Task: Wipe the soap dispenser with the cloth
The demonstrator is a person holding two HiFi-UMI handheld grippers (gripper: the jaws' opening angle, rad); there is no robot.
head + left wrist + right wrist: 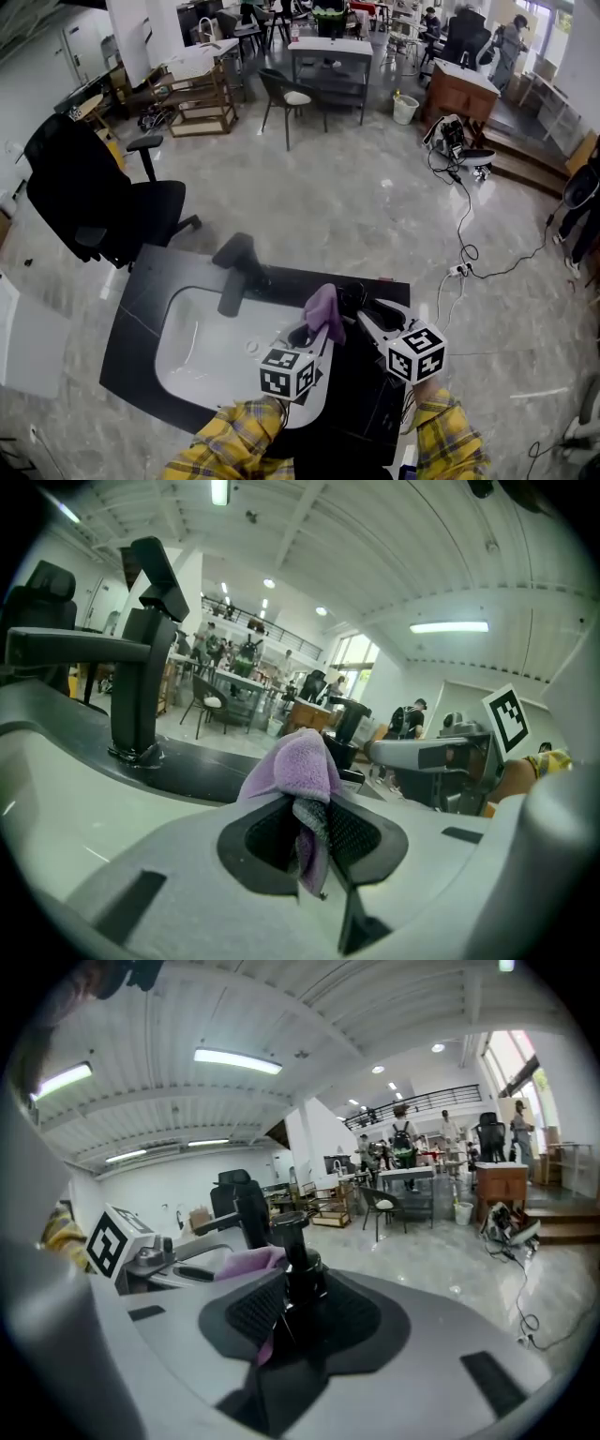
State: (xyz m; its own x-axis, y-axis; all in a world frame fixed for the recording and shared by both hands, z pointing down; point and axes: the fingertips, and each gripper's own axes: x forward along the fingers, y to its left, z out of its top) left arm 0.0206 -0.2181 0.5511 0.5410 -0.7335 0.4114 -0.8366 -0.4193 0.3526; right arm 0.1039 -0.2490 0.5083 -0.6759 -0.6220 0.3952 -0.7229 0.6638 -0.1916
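A person in yellow plaid sleeves works two handheld grippers over a black worktop (141,291) fitted with a white sink (187,352) and a black faucet (236,270). The left gripper (314,832) has its fingers clenched on a purple cloth (300,761), which bunches up above them. The right gripper (295,1307) grasps a black soap dispenser (291,1241) upright between its fingers. The cloth lies against the dispenser's side, above the worktop's near right part. A black office chair (84,197) stands on the grey floor beyond.
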